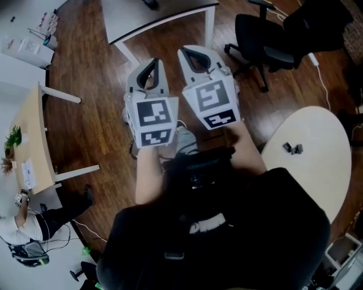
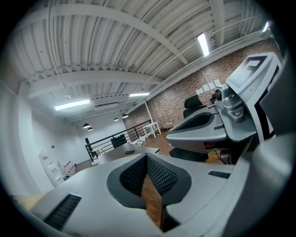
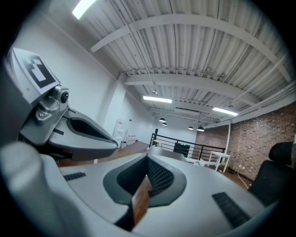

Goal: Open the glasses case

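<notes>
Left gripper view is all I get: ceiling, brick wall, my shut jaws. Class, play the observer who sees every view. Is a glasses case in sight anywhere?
Observer: None shows in any view. The head view has a round pale table at the person's right.
Operator: Anything lying on it?
Observer: A few small dark objects, too small to identify.
Operator: Is the other gripper free?
Observer: The right gripper is shut, with nothing between its jaws.

Place: open-plan loft office
Furniture: swivel chair [image 1: 258,42], pale surfaces [image 1: 153,14]
Building: brick wall [image 2: 185,95], mezzanine railing [image 3: 173,144], strip lights [image 2: 71,104], wood floor [image 1: 96,119]
</notes>
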A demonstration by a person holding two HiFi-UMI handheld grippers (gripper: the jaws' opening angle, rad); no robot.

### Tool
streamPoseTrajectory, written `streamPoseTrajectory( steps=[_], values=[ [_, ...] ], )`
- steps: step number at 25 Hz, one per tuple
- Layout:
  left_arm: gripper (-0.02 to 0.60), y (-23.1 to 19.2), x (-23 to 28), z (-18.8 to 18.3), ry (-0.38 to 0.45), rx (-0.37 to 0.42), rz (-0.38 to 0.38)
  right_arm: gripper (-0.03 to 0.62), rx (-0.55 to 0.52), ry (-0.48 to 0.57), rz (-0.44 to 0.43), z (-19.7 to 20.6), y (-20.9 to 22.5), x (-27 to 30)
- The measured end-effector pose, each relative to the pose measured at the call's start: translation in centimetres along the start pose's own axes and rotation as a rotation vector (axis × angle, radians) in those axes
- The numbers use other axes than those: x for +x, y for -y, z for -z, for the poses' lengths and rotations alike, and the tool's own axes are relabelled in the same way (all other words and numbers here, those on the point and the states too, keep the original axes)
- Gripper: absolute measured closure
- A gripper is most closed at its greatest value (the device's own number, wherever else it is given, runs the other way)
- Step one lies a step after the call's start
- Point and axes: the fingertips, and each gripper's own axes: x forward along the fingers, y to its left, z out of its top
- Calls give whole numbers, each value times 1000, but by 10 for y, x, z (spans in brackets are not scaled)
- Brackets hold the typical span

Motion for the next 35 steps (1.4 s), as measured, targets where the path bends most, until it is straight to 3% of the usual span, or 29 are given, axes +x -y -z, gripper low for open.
streamPoseTrajectory(
  steps=[10, 24, 35],
  values=[
    [580, -81, 99, 5, -15, -32, 27, 577, -3, -28, -15, -14, 16, 127],
    [580, -195, 183, 17, 22, -66, 35, 577, -39, -34, -5, -39, 10, 268],
    [580, -222, 220, 25, 25, -106, 71, 577, -54, -87, -1, -29, 14, 311]
  ],
)
